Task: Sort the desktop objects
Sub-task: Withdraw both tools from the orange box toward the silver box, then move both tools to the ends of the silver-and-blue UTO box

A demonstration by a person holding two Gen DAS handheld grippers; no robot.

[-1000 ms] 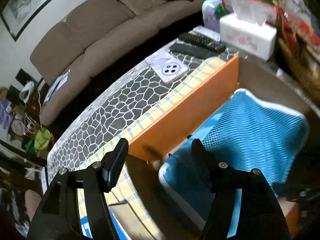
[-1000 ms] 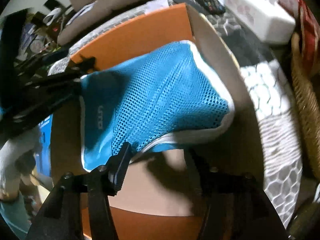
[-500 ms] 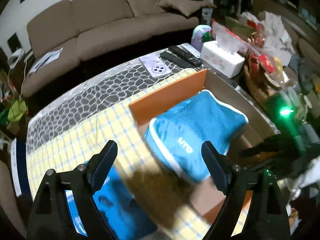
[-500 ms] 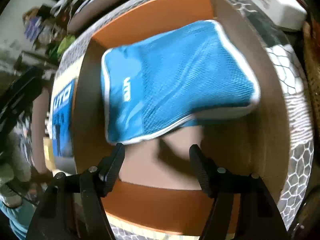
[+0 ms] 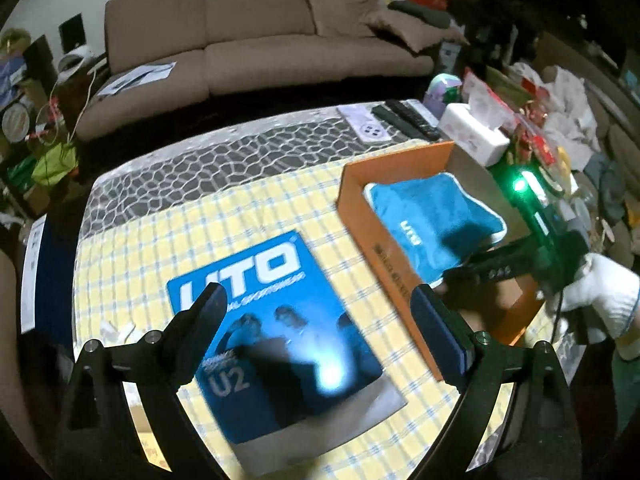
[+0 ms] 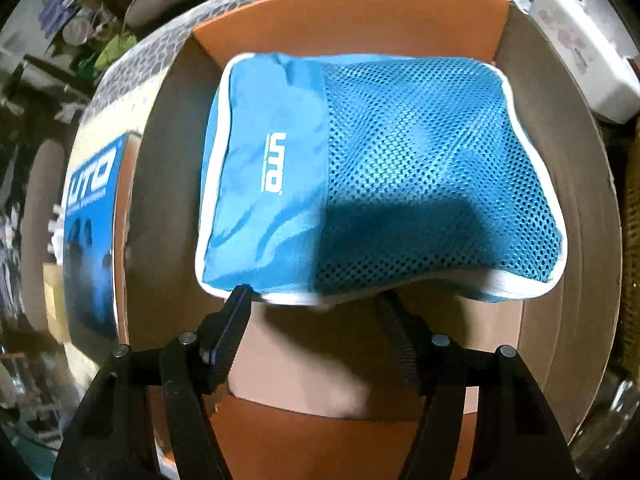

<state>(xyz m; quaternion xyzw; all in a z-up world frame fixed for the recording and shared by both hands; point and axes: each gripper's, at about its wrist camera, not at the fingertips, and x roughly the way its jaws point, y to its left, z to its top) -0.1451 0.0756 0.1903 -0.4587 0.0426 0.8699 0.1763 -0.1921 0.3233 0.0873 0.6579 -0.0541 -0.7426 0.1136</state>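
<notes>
Blue mesh pouch (image 6: 400, 168) lies in the orange box (image 6: 352, 20); both claws empty.

Left claw (image 5: 316, 308): its jaws have just been opening and now stand wide with nothing between them, above the blue UTO booklet (image 5: 276, 320), which lies flat on the yellow checked cloth (image 5: 224, 216) on the counter (image 5: 192, 160), just left of the box. Right claw (image 6: 316, 300): jaws partly apart, above the box floor at the pouch's near edge. Left finger tip meets the white piping in the picture; actual touch cannot be told. No grip on the pouch. A white-gloved hand (image 5: 600, 288) carries the right claw beside the box.
</notes>
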